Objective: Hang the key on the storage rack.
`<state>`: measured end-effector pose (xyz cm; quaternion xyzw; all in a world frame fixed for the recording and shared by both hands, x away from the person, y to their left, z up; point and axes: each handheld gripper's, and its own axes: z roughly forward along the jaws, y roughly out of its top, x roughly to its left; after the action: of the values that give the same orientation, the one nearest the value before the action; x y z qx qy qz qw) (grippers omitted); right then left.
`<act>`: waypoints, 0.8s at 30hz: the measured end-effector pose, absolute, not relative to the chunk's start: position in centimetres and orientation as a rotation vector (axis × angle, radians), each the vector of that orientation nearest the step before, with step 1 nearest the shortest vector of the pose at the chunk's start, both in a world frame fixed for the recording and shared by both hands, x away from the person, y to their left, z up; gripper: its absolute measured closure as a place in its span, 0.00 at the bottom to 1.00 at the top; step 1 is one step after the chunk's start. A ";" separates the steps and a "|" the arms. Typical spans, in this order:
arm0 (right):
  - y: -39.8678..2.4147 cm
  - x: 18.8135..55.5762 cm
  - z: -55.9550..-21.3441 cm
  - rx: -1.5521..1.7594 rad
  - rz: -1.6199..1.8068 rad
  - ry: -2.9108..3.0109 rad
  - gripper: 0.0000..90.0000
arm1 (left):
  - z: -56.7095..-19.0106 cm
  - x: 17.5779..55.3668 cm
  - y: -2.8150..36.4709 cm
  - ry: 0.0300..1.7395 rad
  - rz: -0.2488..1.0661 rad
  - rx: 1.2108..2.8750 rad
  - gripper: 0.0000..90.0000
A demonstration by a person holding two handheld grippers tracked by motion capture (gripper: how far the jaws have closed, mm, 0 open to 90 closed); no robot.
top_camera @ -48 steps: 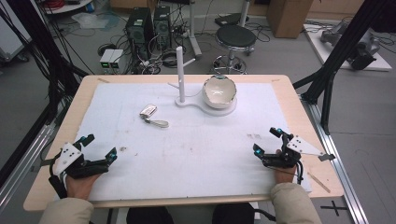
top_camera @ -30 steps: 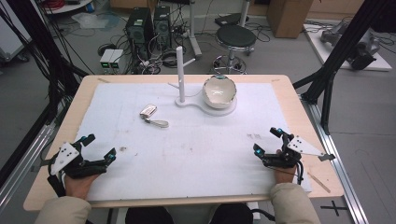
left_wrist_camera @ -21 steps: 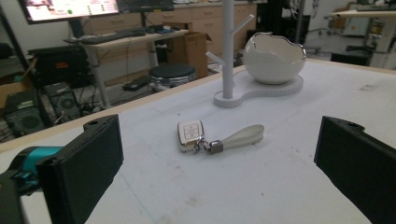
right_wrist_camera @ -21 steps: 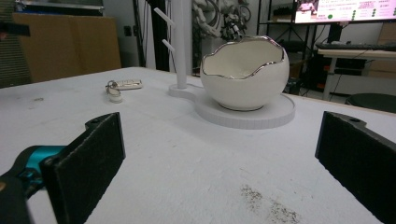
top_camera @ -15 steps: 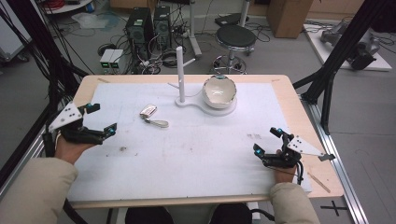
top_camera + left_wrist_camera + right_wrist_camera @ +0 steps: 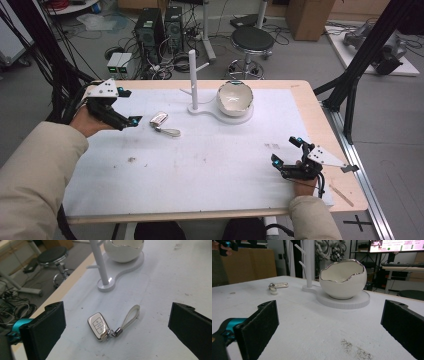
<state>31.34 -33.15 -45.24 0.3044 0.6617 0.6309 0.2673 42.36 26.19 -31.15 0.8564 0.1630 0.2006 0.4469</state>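
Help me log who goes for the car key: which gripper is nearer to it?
Left. The left gripper hovers open just beside the car key, jaws facing it. The right gripper sits open across the table, near the person's edge.

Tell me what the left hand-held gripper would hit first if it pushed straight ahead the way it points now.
Most likely the car key, which lies between the open jaws of the left hand-held gripper, straight ahead on the table; depth is uncertain.

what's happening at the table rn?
A person holds a gripper in each hand. The left gripper, jaws open, hovers near the silver car key fob with a loop strap, which lies untouched on the white table cover. The right gripper rests open at the near right. The white eggshell-shaped bowl sits on its stand.
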 end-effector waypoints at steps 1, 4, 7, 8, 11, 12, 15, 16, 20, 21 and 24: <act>-33.1 31.3 -45.2 0.820 1.702 1.785 0.01 | -30.9 42.8 25.8 0.381 0.486 2.145 0.02; -33.2 31.3 -45.2 0.817 1.699 1.787 0.01 | -30.7 43.7 24.9 0.345 0.463 2.194 0.02; -33.1 31.3 -45.2 0.819 1.699 1.785 0.01 | -30.8 44.6 23.9 0.313 0.443 2.239 0.02; -33.2 31.3 -45.2 0.817 1.699 1.787 0.01 | -30.8 44.9 23.6 0.299 0.430 2.259 0.02; -33.2 31.3 -45.2 0.817 1.698 1.786 0.01 | -30.8 45.7 22.8 0.261 0.405 2.299 0.02; -33.1 31.3 -45.2 0.821 1.701 1.785 0.01 | -30.9 45.9 22.5 0.258 0.397 2.316 0.02; -33.1 31.3 -45.2 0.820 1.701 1.785 0.01 | -31.0 46.7 21.5 0.217 0.371 2.370 0.02; -33.1 31.3 -45.2 0.820 1.701 1.785 0.01 | -31.0 46.9 21.2 0.208 0.360 2.379 0.02; -33.2 31.3 -45.3 0.818 1.699 1.786 0.01 | -31.3 47.8 19.8 0.152 0.345 2.447 0.02; -33.1 31.3 -45.2 0.819 1.700 1.786 0.01 | -31.4 48.0 19.5 0.149 0.333 2.453 0.02; -33.1 31.3 -45.2 0.820 1.702 1.785 0.01 | -32.2 48.5 18.8 0.130 0.312 2.494 0.02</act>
<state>31.35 -33.15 -45.25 0.3042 0.6616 0.6308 0.2681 48.51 18.77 -32.18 0.9430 0.0491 0.1179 0.3072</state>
